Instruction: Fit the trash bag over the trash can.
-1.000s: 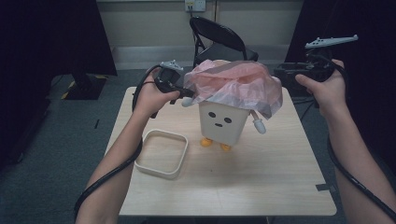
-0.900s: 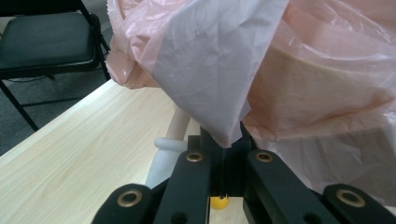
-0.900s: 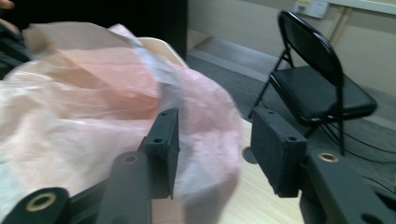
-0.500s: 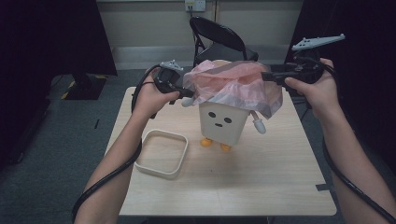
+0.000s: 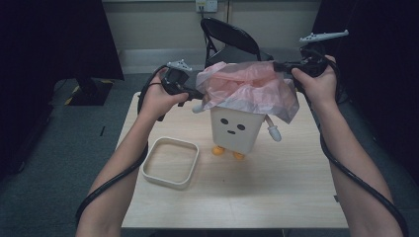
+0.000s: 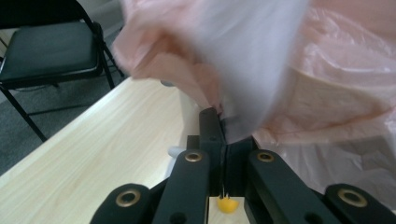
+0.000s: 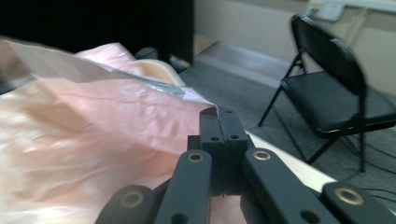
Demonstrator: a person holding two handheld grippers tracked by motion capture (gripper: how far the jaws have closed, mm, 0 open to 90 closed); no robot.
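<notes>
Upper centre of the high view: pink bag (image 5: pixel 247 89) draped over the mouth of the white bin (image 5: pixel 235 129), stretched left-right between both claws. Left claw (image 5: pixel 197 93) clamped on the bag's left edge, jaws together on film in the left gripper view (image 6: pixel 219 122). Right claw (image 5: pixel 280 66) clamped on the right edge (image 7: pixel 211 116), sitting higher in frame than the left. Bin directly below and between them, standing on the bench (image 5: pixel 276 197). Likely next: pull both edges down over the rim, right side further to go. Loose ring (image 5: pixel 170 162) lower left, well apart.

High view looks down; both gripper views closely face the pink bag (image 5: pixel 247 86).
</notes>
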